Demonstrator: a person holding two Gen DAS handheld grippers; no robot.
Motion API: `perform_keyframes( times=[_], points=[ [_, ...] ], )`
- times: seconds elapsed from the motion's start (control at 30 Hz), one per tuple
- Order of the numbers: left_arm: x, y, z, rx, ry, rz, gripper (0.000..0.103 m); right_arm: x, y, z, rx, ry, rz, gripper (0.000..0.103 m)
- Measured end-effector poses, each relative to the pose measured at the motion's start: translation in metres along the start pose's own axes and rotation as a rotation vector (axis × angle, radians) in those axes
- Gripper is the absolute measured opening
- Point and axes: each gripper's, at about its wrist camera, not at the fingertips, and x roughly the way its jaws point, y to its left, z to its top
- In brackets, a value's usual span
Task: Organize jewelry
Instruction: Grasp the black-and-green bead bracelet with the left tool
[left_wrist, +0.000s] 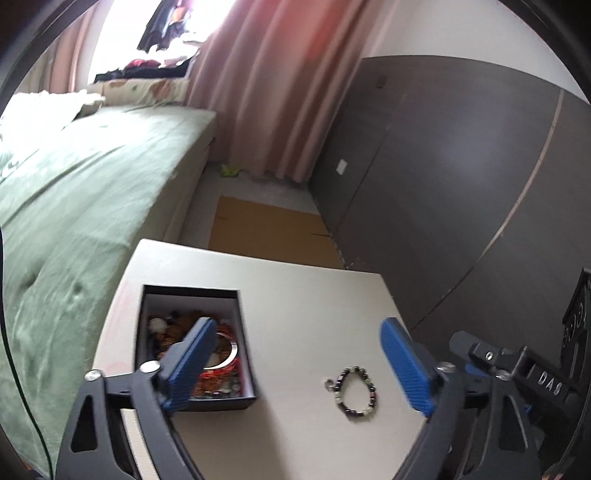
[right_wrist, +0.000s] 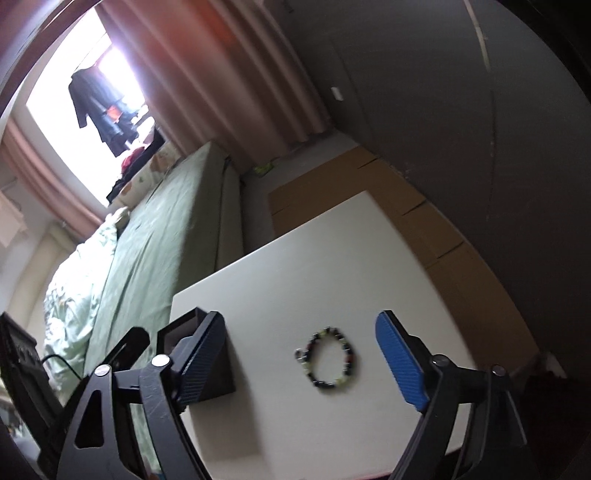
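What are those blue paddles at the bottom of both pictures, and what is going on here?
No robot here: a person holds a two-fingered tool in each hand, each with a camera looking along its blue fingers. One picture is from the left tool, the other from the right tool. Both are open and hold nothing. On the white table lies a bead bracelet, loose. Beside it stands an open black box full of jewelry. Behind are a green bed and pink curtains.
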Motion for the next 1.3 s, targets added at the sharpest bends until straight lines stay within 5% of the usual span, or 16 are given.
perform_keyframes(
  times=[0.13,0.83,1.17,1.3],
  points=[
    [0.005,-0.019,-0.006,0.029,0.009,-0.03,0.1,-0.012,-0.022,0.006,0.036,-0.009,-0.005,0.103],
    [0.07,-0.071,-0.042,0.153,0.237,-0.067,0.1,-0.027,-0.096,0.022,0.132,0.07,-0.086,0.103],
    [0.114,-0.074,-0.055,0.169,0.377,-0.041,0.059,-0.007,-0.099,0.024,0.106,0.139,-0.076,0.103],
    [0.126,-0.081,-0.063,0.206,0.404,-0.057,0.055,-0.001,-0.1,0.026,0.121,0.143,-0.074,0.103]
  ],
)
